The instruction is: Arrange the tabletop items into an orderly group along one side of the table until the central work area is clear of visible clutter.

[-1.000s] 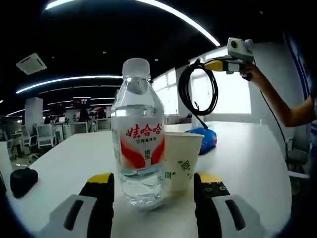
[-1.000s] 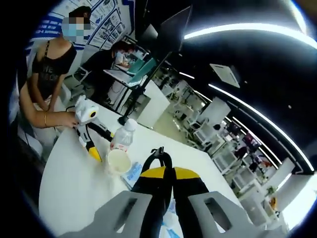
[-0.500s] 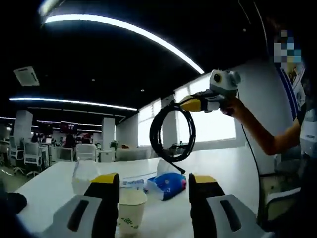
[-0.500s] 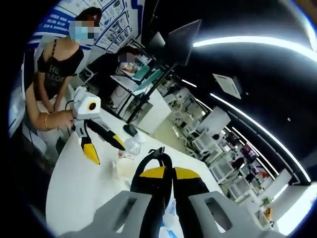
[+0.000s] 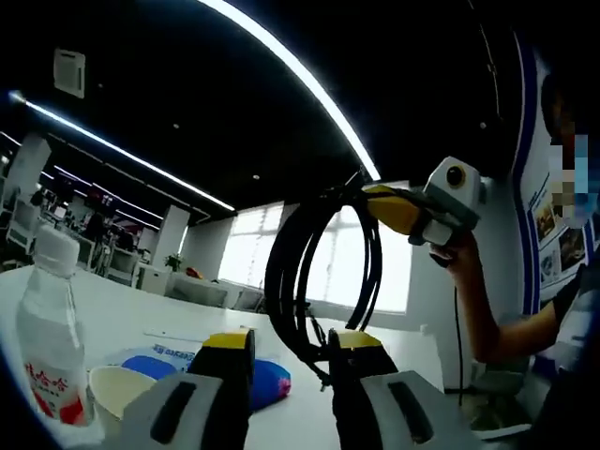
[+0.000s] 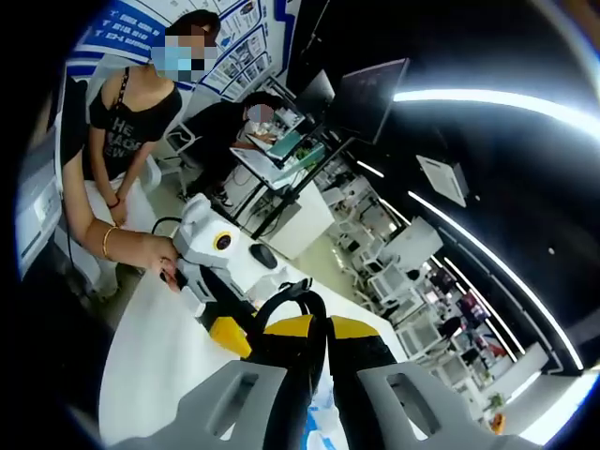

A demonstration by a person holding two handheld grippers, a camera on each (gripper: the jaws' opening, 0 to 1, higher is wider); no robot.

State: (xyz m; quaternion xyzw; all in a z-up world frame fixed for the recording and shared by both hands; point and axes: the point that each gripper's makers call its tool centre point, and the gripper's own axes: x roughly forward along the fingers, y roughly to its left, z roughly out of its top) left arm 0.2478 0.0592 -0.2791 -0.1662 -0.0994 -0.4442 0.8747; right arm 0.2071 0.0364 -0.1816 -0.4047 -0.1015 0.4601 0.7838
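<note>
A coil of black cable (image 5: 286, 281) hangs in the air from my right gripper (image 5: 375, 195), which comes in from the right, shut on its top. The coil's lower loop hangs between the jaws of my left gripper (image 5: 292, 345), which stand open with a narrow gap. In the right gripper view my right gripper (image 6: 319, 328) is shut on the cable (image 6: 298, 298), and the left gripper (image 6: 234, 336) is close below it, held by a hand (image 6: 155, 255). A water bottle (image 5: 45, 342), a paper cup (image 5: 114, 392) and a blue packet (image 5: 264, 380) stand on the white table (image 5: 141, 323).
The person holding the grippers stands at the table's end (image 6: 141, 370). Another person sits at a desk (image 6: 281, 155) behind. Office desks and chairs fill the room beyond the table. A window wall (image 5: 328, 272) lies past the far table edge.
The left gripper has risen and closed in on the hanging coil, its jaws now narrower around the lower loop. The bottle and cup have slid to the left of its view. The right gripper still holds the coil.
</note>
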